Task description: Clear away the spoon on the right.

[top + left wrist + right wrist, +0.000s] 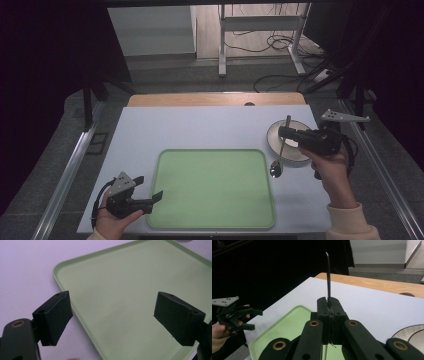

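Green tray (215,190) on pale table (200,130); metal frame (260,30) (cables beside) beyond.

Plate (300,150) right of tray (215,220), on table (150,135)

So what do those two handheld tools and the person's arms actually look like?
Both grippers, left gripper and right gripper, are black with two blocky jaws, brass-ringed pivot holes and a grey three-cornered plate on top. A black cable trails from the left one. A cream sleeve covers the right forearm.
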The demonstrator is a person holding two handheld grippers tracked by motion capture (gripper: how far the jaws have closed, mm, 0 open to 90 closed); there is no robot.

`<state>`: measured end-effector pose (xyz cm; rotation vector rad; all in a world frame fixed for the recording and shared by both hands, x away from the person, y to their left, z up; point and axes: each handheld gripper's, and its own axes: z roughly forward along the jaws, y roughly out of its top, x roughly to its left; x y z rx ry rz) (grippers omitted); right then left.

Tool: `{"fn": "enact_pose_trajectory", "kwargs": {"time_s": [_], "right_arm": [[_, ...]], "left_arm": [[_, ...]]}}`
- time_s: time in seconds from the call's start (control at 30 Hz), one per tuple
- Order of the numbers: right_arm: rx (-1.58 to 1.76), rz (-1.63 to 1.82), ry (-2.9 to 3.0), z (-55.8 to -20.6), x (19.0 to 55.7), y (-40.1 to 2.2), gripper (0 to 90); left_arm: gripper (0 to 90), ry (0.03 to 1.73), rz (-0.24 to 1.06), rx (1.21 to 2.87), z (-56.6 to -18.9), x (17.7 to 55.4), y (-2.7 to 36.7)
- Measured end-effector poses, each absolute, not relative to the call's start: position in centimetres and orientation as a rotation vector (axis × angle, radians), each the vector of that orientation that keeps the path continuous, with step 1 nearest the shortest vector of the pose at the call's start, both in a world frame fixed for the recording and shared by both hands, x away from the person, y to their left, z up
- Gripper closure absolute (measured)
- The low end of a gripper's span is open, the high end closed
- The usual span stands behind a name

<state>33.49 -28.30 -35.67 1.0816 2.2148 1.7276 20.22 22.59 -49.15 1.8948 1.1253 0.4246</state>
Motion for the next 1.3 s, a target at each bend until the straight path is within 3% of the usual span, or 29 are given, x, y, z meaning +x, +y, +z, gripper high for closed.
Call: {"fn": "enact_pose_trajectory", "kwargs": {"time_s": [0.7,1.3], "right_arm": [[1.024,1.737,2.311,-36.1,30.2,-25.4,88.4],[1.241,1.615,2.419,-40.2,29.4,-22.7,88.3]], "left_arm": [[14.6,1.124,0.428,1.897,-49.1,20.2,22.5],[14.6,1.128,0.425,1.897,-49.2,20.2,22.4]]}}
